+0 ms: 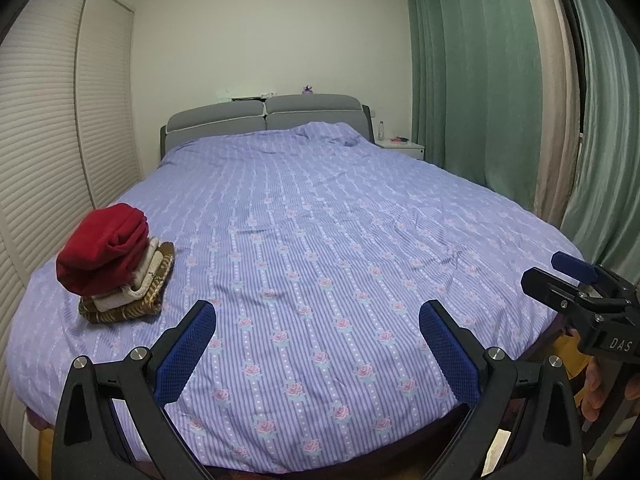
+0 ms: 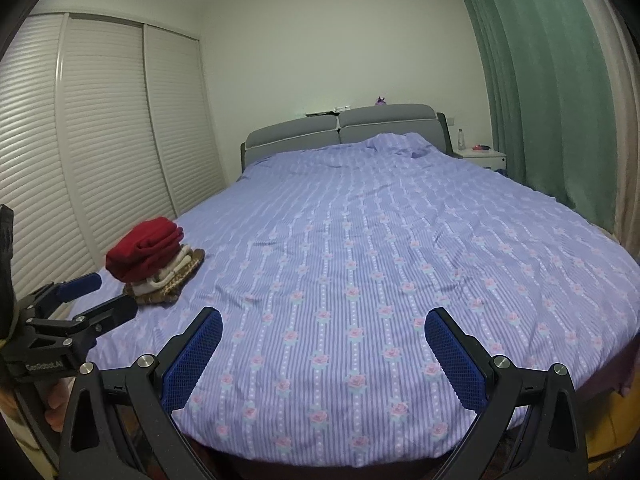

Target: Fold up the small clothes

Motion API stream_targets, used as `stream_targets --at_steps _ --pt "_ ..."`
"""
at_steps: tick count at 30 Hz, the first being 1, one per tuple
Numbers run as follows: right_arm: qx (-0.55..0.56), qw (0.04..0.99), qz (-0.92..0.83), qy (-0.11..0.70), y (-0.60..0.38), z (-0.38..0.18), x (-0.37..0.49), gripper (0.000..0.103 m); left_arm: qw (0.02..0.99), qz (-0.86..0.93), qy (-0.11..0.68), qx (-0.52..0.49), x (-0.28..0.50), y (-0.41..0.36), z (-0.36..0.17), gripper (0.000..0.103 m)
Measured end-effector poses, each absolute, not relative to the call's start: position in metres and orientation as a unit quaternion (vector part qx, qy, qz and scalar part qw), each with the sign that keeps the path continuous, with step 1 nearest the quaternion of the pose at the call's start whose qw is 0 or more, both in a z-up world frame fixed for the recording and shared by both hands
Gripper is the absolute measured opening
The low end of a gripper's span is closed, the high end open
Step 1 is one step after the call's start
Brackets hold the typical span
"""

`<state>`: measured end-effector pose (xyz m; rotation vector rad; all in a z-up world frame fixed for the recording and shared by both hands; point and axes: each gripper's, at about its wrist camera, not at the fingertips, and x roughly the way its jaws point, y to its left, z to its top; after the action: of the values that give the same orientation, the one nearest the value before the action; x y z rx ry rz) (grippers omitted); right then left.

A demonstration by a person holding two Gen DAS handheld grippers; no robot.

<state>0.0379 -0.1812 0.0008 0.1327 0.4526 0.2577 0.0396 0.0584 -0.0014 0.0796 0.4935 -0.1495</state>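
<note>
At the bed's (image 1: 320, 216) near left corner we see a stack of folded clothes (image 1: 116, 260), red piece on top. Our left tongs (image 1: 318, 322) and right tongs (image 2: 323, 326) hover spread wide, empty, above the striped cover.

Lilac floral-striped bed (image 1: 320, 220), grey headboard (image 1: 264, 118), louvred wardrobe doors (image 1: 44, 152), green curtains (image 1: 472, 72).
</note>
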Motion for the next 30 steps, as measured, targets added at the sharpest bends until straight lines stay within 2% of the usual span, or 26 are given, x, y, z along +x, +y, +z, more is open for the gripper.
stream_targets --at_steps 30 --pt "0.063 0.961 0.139 0.229 -0.1787 -0.0021 0.0384 0.102 0.965 -0.08 0.248 0.025 0.0404 0.0625 -0.0019 0.103"
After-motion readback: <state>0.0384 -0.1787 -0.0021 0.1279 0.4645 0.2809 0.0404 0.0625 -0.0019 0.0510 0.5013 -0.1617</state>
